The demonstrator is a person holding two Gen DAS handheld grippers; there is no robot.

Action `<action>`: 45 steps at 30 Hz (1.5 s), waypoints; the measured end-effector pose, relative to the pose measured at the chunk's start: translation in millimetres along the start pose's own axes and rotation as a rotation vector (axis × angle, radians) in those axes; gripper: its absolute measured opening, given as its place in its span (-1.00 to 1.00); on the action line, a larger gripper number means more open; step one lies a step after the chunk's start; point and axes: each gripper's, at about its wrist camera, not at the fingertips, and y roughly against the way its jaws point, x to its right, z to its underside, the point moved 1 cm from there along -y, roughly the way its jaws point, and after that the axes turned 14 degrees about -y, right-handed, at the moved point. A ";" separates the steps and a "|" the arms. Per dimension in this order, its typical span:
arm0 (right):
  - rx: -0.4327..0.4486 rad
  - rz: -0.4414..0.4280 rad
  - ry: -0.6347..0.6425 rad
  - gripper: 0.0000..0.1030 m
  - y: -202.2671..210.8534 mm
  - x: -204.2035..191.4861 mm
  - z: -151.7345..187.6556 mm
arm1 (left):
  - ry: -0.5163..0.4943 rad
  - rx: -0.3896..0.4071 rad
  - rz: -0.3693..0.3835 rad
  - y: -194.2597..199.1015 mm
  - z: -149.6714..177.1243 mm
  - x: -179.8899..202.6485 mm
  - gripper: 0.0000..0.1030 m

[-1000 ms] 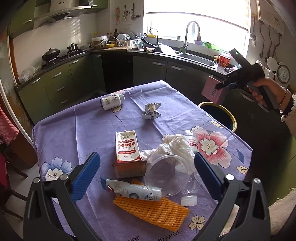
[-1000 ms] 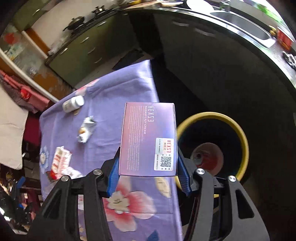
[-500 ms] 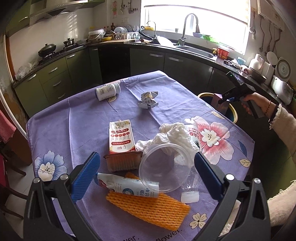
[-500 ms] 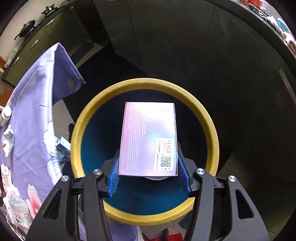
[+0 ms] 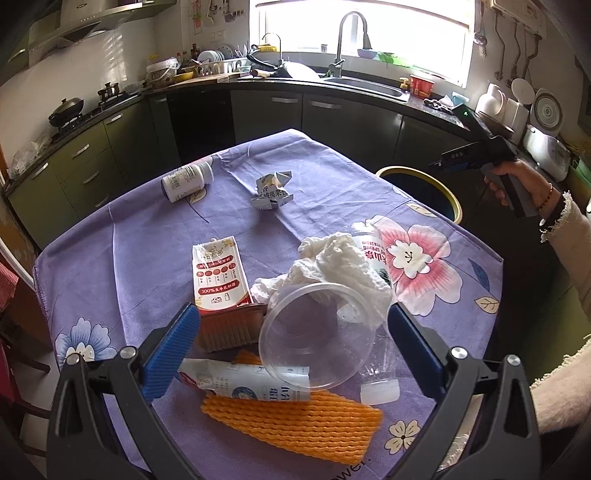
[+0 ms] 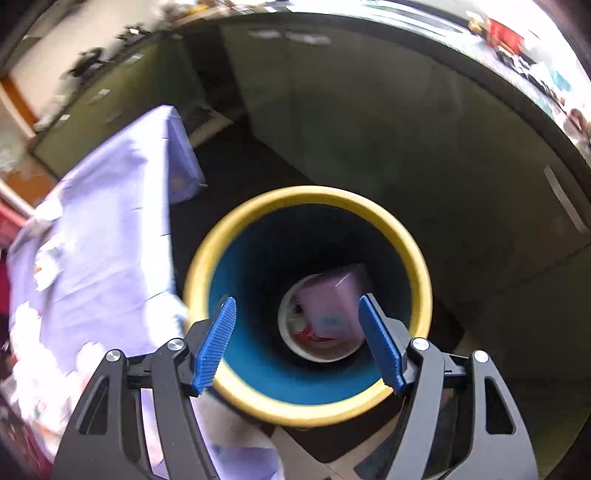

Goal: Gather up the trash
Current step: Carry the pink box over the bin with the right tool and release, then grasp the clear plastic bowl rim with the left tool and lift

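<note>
Trash, a pink box (image 6: 334, 302), now lies inside the yellow-rimmed bin (image 6: 207, 254) below our right hand-held gripper (image 6: 299, 345), whose empty jaws are opening after release; left hand-held gripper (image 5: 291, 347) apart.

- A home kitchen: green cabinets (image 5: 85, 162) run under a dark bench (image 5: 369, 90).
- A sink (image 5: 365, 86) with tap sits below the window (image 5: 354, 26).
- A wok (image 5: 65, 112) rests on the stove, a dish rack (image 5: 218, 62) nearby.
</note>
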 end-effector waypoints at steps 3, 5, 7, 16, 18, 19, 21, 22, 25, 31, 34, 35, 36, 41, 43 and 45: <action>0.011 -0.056 0.040 0.34 21.2 -12.2 21.5 | -0.038 -0.014 0.010 -4.0 2.1 0.6 0.88; 0.014 -0.077 0.065 0.34 29.7 -18.8 32.9 | -0.059 -0.028 0.009 -7.6 2.5 -1.5 0.88; 0.007 -0.097 0.078 0.34 35.8 -24.4 42.2 | -0.072 -0.031 0.019 -11.1 2.1 -2.9 0.88; -0.007 -0.144 0.101 0.34 32.2 -50.9 51.4 | -0.152 -0.067 0.053 -28.2 0.6 0.0 0.32; -0.023 -0.170 0.100 0.34 31.9 -51.8 54.7 | -0.160 -0.094 0.053 -34.6 1.9 -0.4 0.10; -0.029 -0.175 0.102 0.34 31.1 -53.2 56.1 | -0.161 -0.101 0.044 -37.3 2.6 -1.3 0.06; -0.030 -0.174 0.108 0.34 29.5 -55.1 57.5 | -0.164 -0.104 0.030 -38.8 4.2 -2.9 -0.22; -0.033 -0.173 0.108 0.34 28.9 -55.5 58.1 | -0.168 -0.095 0.019 -37.8 4.2 -3.1 -0.33; -0.038 -0.171 0.110 0.34 27.8 -55.4 58.6 | -0.153 -0.104 0.020 -37.2 5.3 -5.3 -0.75; -0.038 -0.176 0.116 0.34 29.8 -57.5 60.6 | -0.157 -0.094 0.017 -33.7 5.5 -2.9 -0.91; -0.036 -0.184 0.121 0.34 31.1 -58.9 60.9 | -0.162 -0.083 -0.004 -27.3 2.0 -1.2 -0.91; -0.036 -0.187 0.122 0.34 31.2 -59.4 60.9 | -0.158 -0.082 -0.017 -25.1 0.7 -1.9 -0.91; -0.035 -0.187 0.123 0.34 31.4 -59.9 61.0 | -0.149 -0.082 -0.032 -22.9 -0.4 -3.5 -0.91; -0.035 -0.193 0.132 0.34 32.8 -62.5 62.2 | -0.080 -0.067 -0.114 -9.0 -5.1 -17.3 -0.91; -0.035 -0.197 0.137 0.34 34.1 -63.1 62.4 | -0.042 -0.053 -0.137 -1.5 -7.0 -23.9 -0.91; -0.033 -0.197 0.140 0.34 35.7 -63.4 62.6 | -0.016 -0.044 -0.157 5.7 -9.3 -27.9 -0.91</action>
